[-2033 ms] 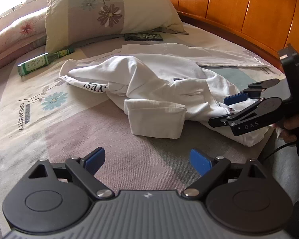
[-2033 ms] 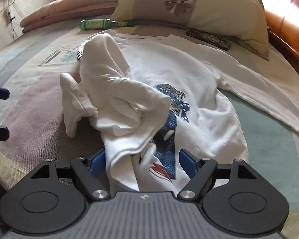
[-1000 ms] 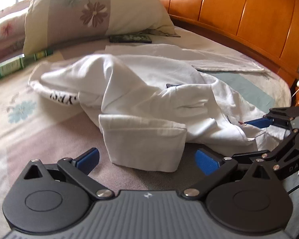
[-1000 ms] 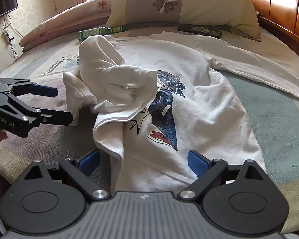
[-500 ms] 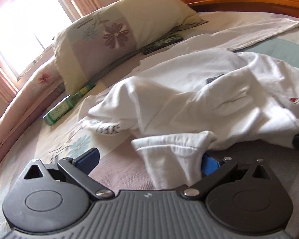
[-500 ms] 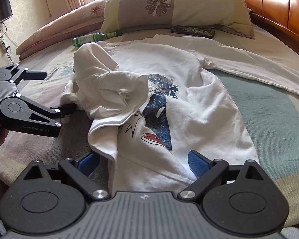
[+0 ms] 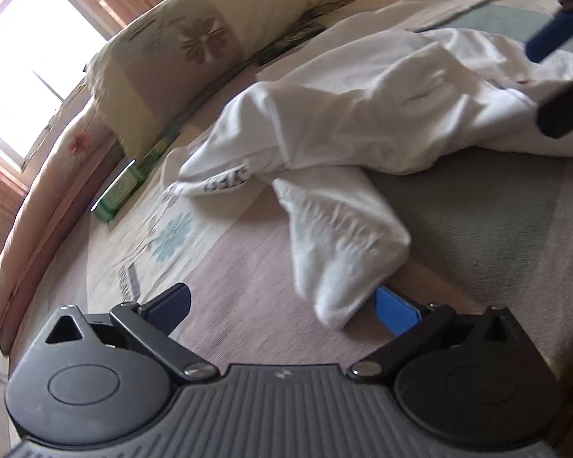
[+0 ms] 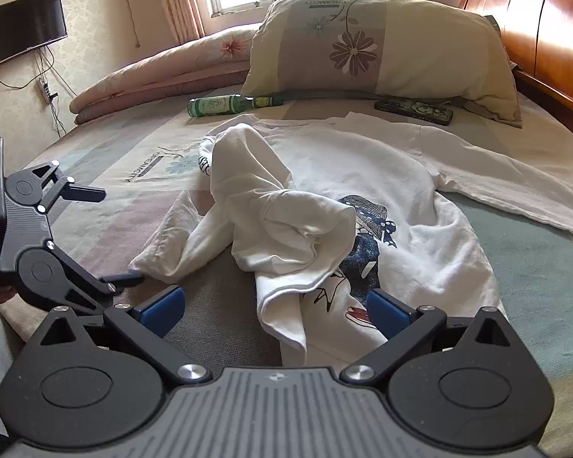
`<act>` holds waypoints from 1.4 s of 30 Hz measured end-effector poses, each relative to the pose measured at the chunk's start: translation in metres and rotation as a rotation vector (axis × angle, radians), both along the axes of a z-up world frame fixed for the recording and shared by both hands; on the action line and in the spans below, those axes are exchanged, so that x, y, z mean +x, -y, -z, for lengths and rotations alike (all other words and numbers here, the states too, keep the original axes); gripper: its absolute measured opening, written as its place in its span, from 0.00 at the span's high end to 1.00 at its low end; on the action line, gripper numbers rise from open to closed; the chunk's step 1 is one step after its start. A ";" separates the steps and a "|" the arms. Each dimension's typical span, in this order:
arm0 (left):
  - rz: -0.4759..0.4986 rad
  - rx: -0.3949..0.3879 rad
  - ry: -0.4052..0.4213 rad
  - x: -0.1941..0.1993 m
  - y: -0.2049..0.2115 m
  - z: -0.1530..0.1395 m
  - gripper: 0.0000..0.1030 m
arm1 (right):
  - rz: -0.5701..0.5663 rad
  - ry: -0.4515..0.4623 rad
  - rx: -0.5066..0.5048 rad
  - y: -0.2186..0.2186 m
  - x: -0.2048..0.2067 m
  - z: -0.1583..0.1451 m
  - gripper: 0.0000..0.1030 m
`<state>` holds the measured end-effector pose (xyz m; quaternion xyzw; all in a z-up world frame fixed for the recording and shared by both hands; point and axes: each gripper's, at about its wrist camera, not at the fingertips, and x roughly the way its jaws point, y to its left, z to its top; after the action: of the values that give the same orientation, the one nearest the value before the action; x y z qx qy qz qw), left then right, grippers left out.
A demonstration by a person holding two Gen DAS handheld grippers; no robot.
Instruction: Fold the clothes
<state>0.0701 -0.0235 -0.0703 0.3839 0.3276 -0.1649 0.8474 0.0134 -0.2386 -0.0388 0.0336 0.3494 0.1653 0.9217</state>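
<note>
Now that the left gripper (image 8: 120,234) has tilted, its spread jaws straddle the sleeve cuff (image 7: 343,267) low in frame, ungripped; the right gripper (image 8: 275,311) is opening over the sweatshirt (image 8: 420,229) hem.

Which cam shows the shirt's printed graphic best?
Right wrist. The white shirt lies spread out there, and its graphic shows on the chest, partly under a bunched fold. The left wrist view is blurred and side-on; only crumpled white cloth and some lettering show.
</note>
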 end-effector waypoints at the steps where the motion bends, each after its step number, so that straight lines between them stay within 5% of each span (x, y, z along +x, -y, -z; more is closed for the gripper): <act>1: 0.031 0.018 0.007 -0.002 0.011 0.003 0.01 | 0.005 -0.003 -0.005 -0.001 0.000 0.000 0.00; 8: 0.061 0.079 0.088 0.013 0.068 0.023 0.00 | 0.037 -0.022 -0.009 0.000 -0.002 0.003 0.00; 17: -0.226 0.129 0.105 0.058 0.023 0.019 0.00 | 0.047 -0.007 -0.033 0.003 -0.007 0.002 0.00; 19: -0.205 0.089 0.082 0.055 0.019 0.014 0.01 | 0.053 -0.009 -0.014 0.005 -0.006 0.002 0.00; 24: -0.064 0.189 0.159 0.044 0.055 0.026 0.01 | 0.059 -0.016 0.001 0.002 -0.004 0.002 0.00; 27: -0.085 0.192 0.185 0.059 0.062 0.025 0.00 | 0.057 -0.018 -0.014 0.001 -0.005 0.002 0.00; 32: -0.205 0.236 0.241 0.078 0.040 0.020 0.00 | 0.075 -0.016 -0.018 0.005 -0.008 0.002 0.00; 42: -0.415 0.130 0.249 0.087 -0.034 -0.005 0.00 | 0.079 -0.024 -0.021 0.003 -0.005 0.002 0.00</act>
<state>0.1568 0.0103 -0.0649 0.3794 0.3025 0.0826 0.8705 0.0085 -0.2412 -0.0406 0.0396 0.3603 0.1245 0.9236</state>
